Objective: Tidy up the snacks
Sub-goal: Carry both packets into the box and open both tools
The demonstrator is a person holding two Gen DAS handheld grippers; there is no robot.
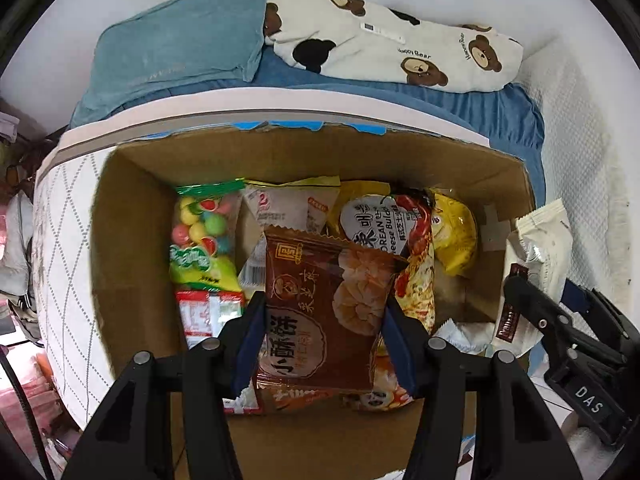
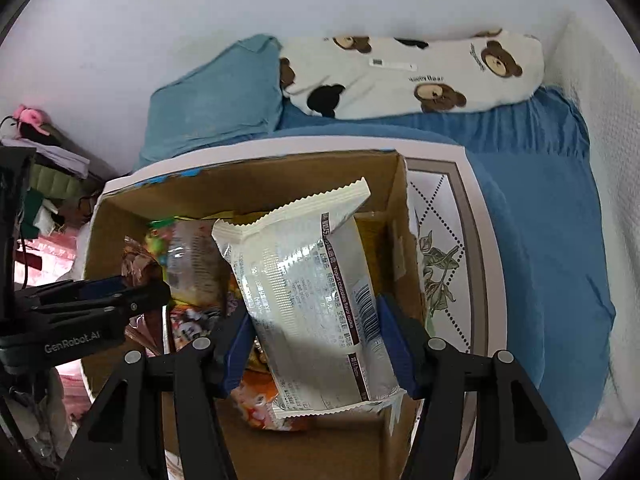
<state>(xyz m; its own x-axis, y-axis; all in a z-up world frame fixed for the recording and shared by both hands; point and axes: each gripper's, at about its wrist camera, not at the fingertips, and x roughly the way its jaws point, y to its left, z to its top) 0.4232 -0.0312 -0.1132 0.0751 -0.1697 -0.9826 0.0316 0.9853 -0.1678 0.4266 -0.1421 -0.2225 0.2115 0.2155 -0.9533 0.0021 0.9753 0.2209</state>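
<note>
Two packets are up in the air over the cardboard box (image 1: 132,216), one per hand. Left tongs (image 1: 322,344) pinch a brown biscuit packet (image 1: 324,304) across its short width, blue pads on both side edges, jaws partly open only as wide as the packet. Packet's long axis runs away from the tongs, straight along the fingers, top seal pointing toward the far wall of the box. It hangs above the middle of the box, over the other snacks: candy bag (image 1: 200,236) at the left, noodle packet (image 1: 384,232) just right of centre, yellow bag (image 1: 456,236) further right.

Right tongs (image 2: 316,344) grip a white cookie packet (image 2: 308,292) the same way, pads on its two long edges near the lower end, jaws partly open to the packet's width. Long axis again runs forward from the tongs, tilted a bit left at the top seal. It sits over the right side of the box, close to the right wall, and in the left view it shows past the box's right rim.

Box stands against the mattress (image 1: 68,248) of a bed; blue pillow (image 1: 176,48) and bear-print pillow (image 1: 392,40) lie behind it.

Judgement: both packets are being lifted out for sorting or are about to be dropped in; can't tell which. Either way each packet hangs straight below its tongs, right hand nearer the box's right wall, left hand nearer centre.
</note>
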